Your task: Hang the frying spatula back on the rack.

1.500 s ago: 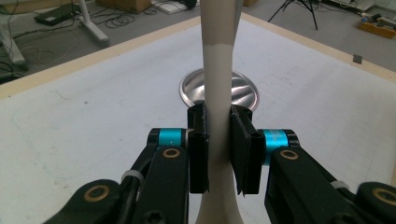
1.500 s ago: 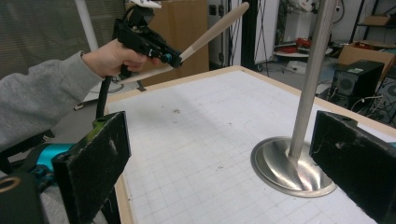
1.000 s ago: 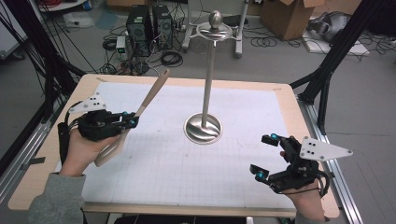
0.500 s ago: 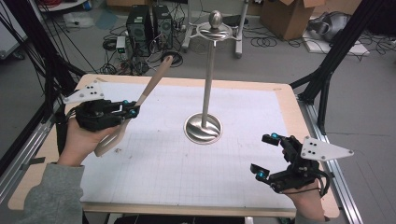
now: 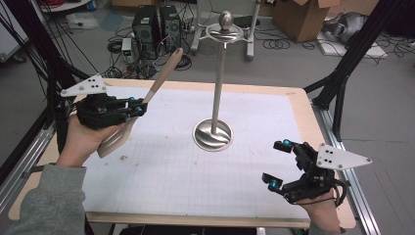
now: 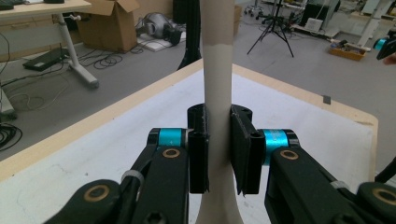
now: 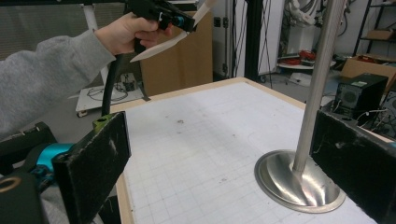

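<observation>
Since the earlier frame, left gripper (image 5: pixel 138 108) has risen, its jaws clamped on the wooden spatula (image 5: pixel 147 100) above the counter (image 5: pixel 293 100). Right gripper (image 5: pixel 278 164) waits open and empty. I think the handle should stay steady when approaching the metal stand (image 5: pixel 214 132).

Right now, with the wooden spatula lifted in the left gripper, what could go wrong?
The left gripper pinches the spatula on its narrow handle, with the blade hanging below, so it may pivot or slip. Its long handle points toward the metal stand; a swing could knock the stand over. The right gripper is open and apart, so it cannot steady either.
</observation>
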A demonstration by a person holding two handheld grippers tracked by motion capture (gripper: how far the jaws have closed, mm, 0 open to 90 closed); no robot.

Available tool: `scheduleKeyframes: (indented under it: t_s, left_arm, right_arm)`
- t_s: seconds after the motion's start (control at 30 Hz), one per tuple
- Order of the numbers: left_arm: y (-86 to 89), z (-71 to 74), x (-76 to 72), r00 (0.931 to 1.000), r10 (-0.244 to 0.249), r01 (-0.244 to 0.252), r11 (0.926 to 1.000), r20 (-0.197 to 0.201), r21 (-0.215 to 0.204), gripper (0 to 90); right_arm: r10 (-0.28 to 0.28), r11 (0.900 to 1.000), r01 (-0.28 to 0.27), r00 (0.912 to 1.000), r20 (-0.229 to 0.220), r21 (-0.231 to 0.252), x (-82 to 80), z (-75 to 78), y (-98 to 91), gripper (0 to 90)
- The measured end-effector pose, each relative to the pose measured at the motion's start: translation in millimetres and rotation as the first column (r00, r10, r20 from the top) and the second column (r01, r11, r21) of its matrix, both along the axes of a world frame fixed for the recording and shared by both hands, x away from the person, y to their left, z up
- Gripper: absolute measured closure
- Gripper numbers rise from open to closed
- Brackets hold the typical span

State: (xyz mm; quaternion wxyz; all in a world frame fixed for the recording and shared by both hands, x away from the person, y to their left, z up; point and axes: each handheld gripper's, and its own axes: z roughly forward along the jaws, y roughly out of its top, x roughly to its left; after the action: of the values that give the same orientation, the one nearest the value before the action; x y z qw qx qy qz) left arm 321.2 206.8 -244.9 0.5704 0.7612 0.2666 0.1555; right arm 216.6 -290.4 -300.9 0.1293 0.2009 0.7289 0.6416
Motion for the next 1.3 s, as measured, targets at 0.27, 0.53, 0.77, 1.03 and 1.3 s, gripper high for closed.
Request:
scheduleKeyframes:
  t_s: [0.27,0.53,0.77,1.03,1.3]
  left_arm:
    - [-2.5,8.2,2.8,0.9999,-0.015,0.015,0.9996,-0.004,-0.022,77.7]
    - [-2.7,13.2,2.6,0.9994,-0.024,0.026,0.9985,0.025,-0.048,77.7]
    - [-8.3,18.8,1.7,0.9986,-0.043,0.044,0.9984,0.031,-0.036,77.7]
    - [-17.9,19.1,5.6,0.9987,-0.046,0.047,0.9978,0.021,-0.046,77.7]
    - [-24.5,21.2,9.2,0.9982,-0.055,0.056,0.9966,0.025,-0.06,77.7]
  right_arm:
    - [0.021,0.9997,-0.021,0.9998,0.008,0.013,-3.0,3.2,-1.0,4.1]
    - [0.02,0.9996,-0.02,0.9998,0.003,0.02,-1.4,1.4,-2.3,4.1]
    - [0.019,0.9996,-0.019,0.9998,0.002,0.022,-1.4,1.6,-2.9,4.1]
    - [0.02,0.9995,-0.02,0.9998,0.009,0.025,-2.1,2.5,-4.0,4.1]
    - [0.018,0.9994,-0.018,0.9998,0.009,0.028,-3.3,2.9,-5.6,4.1]
